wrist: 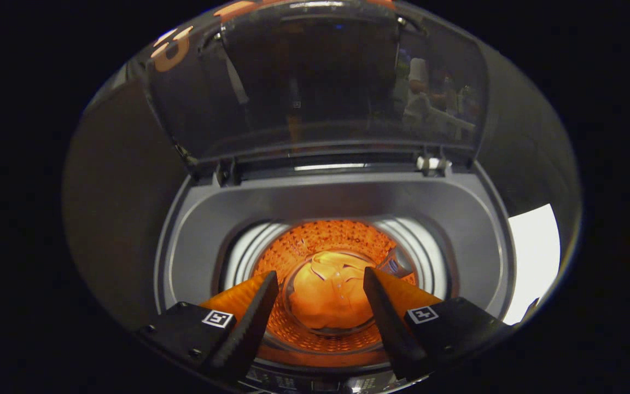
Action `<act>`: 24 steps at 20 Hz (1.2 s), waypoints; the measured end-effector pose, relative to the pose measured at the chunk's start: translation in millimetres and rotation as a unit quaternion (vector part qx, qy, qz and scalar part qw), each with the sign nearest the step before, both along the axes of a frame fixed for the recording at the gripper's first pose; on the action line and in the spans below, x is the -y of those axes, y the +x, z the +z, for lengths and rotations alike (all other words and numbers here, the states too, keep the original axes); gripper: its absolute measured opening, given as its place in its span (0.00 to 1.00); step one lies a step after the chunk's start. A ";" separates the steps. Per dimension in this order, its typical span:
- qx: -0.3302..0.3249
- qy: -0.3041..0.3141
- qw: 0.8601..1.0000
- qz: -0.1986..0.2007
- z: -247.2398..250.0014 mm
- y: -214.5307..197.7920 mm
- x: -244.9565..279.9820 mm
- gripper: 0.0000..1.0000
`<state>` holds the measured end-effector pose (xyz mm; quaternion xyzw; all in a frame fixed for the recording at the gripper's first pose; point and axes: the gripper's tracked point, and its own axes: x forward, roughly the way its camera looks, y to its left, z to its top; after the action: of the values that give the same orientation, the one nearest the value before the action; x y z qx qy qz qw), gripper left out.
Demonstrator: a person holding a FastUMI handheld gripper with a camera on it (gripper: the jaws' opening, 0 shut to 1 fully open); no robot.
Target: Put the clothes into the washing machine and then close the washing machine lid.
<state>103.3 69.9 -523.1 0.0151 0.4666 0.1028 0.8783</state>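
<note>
Tongs wide apart, empty, above clothes seemingly in washing machine, lid up.

The washing machine stands open, and everything here is placed from its drum. The clothes lie bunched at the bottom of the drum, inside its wall. Around the drum mouth runs the machine's top deck, wider behind the drum than beside it. Behind the drum, past that deck, the lid stands raised and upright on its hinges at the rear edge. Above the drum hangs the gripper, jaws spread wide apart and holding nothing, one over the drum's left rim, the other over its right, the clothes showing far below between them.
</note>
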 end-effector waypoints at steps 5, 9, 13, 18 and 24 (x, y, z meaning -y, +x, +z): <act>0.074 0.023 0.997 -0.014 75.0 8.8 8.4 1.00; 0.147 0.038 0.988 -0.023 146.3 23.7 12.6 1.00; 0.211 0.049 0.976 -0.023 215.6 32.1 15.1 0.99; 0.256 0.050 0.965 -0.019 277.5 67.3 12.6 0.99; 0.281 0.055 0.958 -0.013 319.8 144.1 -5.7 0.99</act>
<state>247.4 75.6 -203.3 0.0401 0.1944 0.1171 0.9731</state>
